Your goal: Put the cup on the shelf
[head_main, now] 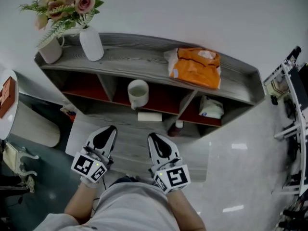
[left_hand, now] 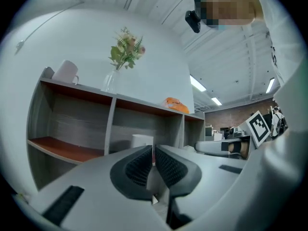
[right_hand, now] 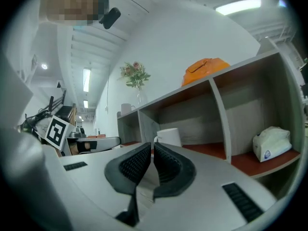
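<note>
The white cup [head_main: 138, 93] stands upright in the middle compartment of the grey shelf [head_main: 240, 83], on its red-brown board. It also shows just beyond the jaws as the cup [left_hand: 142, 141] in the left gripper view and the cup [right_hand: 168, 136] in the right gripper view. My left gripper [head_main: 107, 131] and right gripper [head_main: 155, 138] hang side by side in front of the shelf, pointing level at it and apart from the cup. In both gripper views, left gripper [left_hand: 154, 150] and right gripper [right_hand: 152, 150], the ribbed pads lie together with nothing between them.
On the shelf top stand a white vase with flowers [head_main: 91, 42], a white mug [head_main: 50, 49] and an orange bag [head_main: 197, 66]. A white packet [head_main: 211, 107] lies in the right compartment. A flat white box [head_main: 149, 116] and a small bottle [head_main: 177, 127] sit lower down. A round white table [head_main: 7, 105] is at the left.
</note>
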Action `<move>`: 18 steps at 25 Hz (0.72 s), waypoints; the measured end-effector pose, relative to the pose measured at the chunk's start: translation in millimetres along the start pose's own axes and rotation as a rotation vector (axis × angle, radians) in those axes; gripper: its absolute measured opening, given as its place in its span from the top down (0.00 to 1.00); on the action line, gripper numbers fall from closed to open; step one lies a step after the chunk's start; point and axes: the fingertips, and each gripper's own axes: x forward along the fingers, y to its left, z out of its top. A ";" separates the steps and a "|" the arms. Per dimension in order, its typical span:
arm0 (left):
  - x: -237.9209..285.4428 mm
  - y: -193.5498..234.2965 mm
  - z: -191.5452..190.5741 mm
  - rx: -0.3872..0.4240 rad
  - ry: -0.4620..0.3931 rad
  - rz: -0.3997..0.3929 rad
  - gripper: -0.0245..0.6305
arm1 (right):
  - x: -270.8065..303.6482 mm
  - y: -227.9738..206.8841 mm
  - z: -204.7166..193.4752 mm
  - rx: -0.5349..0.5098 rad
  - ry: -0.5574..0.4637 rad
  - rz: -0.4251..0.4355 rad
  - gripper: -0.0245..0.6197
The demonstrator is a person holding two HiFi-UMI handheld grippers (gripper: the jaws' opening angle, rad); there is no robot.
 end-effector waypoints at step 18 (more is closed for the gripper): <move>-41.0 -3.2 -11.6 -0.082 0.037 0.035 0.94 | 27.0 54.5 1.9 -0.034 -0.005 0.170 0.92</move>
